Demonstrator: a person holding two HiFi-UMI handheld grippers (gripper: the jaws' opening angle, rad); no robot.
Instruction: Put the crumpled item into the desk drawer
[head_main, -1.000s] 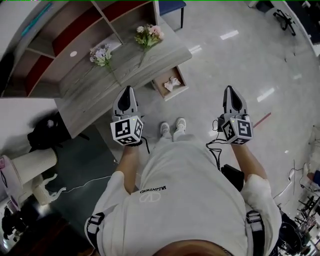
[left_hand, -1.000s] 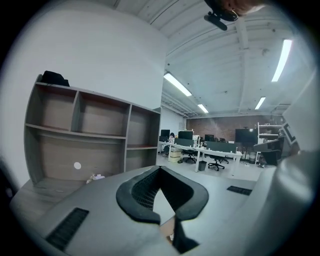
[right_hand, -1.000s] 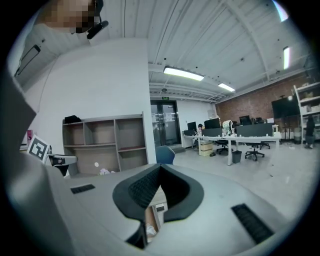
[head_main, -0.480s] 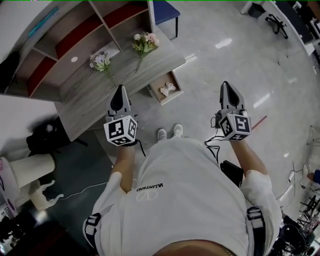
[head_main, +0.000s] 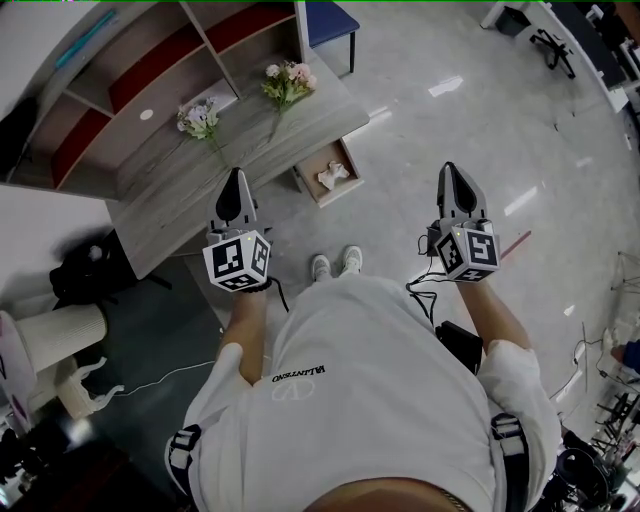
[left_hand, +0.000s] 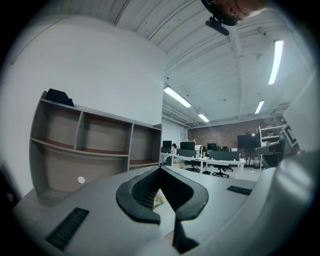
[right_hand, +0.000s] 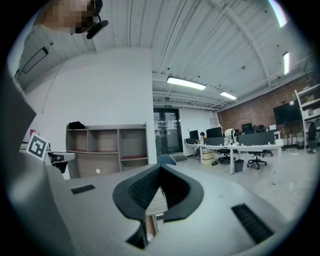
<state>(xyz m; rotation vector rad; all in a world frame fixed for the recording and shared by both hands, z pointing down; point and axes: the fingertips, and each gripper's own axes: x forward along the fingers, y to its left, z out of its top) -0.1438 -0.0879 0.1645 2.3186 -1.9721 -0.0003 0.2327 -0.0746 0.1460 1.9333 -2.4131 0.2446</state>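
Held: left gripper (head_main: 236, 178), jaws closed tip to tip, nothing between them. Right gripper (head_main: 447, 172), the same, closed and empty. I see neither touching anything.

I count: one white crumpled item (head_main: 333, 175), lying inside the one open drawer (head_main: 352, 163) of the desk (head_main: 180, 200) (well apart from both grippers). Two flower bunches (head_main: 200, 118) on the desktop.

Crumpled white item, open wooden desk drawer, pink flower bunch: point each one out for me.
Crumpled white item (head_main: 333, 175), head view, its middle.
Open wooden desk drawer (head_main: 343, 192), head view, front rim.
Pink flower bunch (head_main: 290, 80), head view, blossoms.
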